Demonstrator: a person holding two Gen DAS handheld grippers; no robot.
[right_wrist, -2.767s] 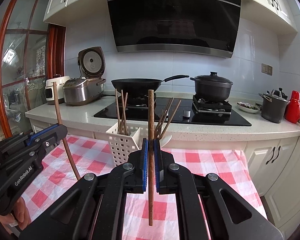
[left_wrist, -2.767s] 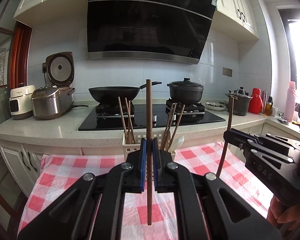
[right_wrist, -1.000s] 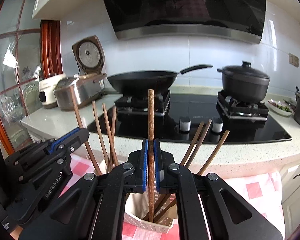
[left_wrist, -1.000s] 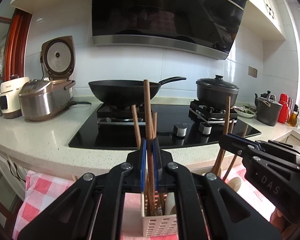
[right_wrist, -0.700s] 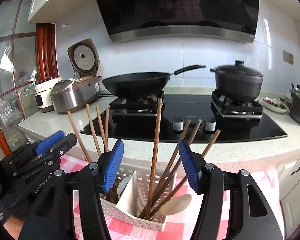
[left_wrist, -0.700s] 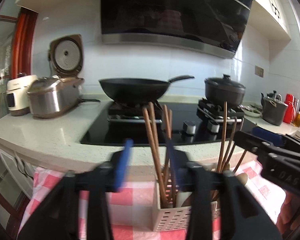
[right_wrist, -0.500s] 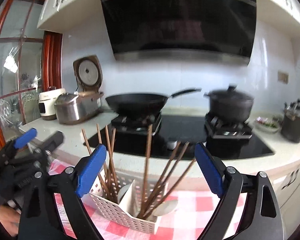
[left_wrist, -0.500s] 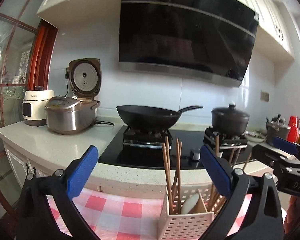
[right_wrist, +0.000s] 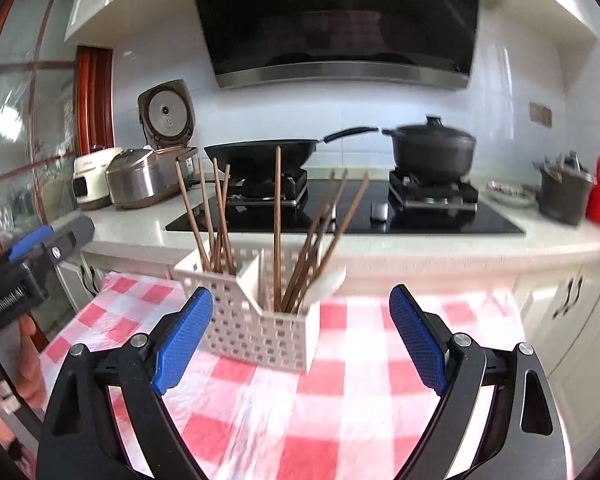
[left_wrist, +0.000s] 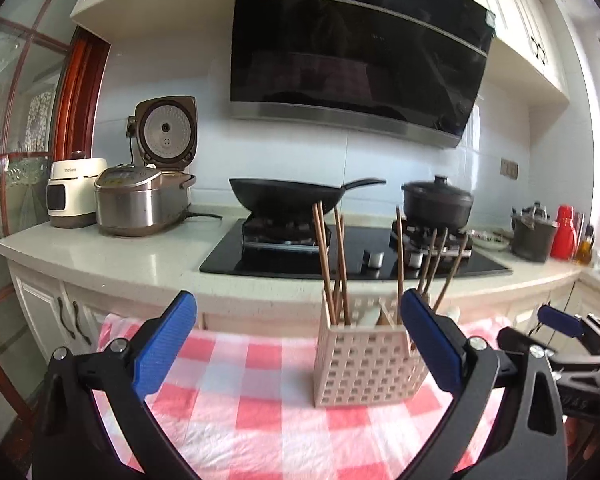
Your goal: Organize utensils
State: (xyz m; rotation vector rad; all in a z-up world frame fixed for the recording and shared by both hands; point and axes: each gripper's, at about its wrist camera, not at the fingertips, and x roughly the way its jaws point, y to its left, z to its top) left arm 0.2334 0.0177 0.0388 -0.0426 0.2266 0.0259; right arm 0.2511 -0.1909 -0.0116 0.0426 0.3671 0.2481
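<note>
A white perforated utensil basket stands on the red-and-white checked cloth. Several brown chopsticks stand upright or leaning in its compartments, beside a pale spoon. My left gripper is open and empty, held back from the basket. My right gripper is open and empty too, a little in front of the basket. Each gripper shows at the edge of the other's view: the right one and the left one, with a hand below.
Behind the table runs a pale counter with a black hob, a wok, a lidded black pot, rice cookers at the left and a red flask at the right. White cabinets stand below.
Both grippers let go of their chopsticks, which now stand in the basket, and opened wide. Both then drew back from the basket, so it looks smaller and farther away.
</note>
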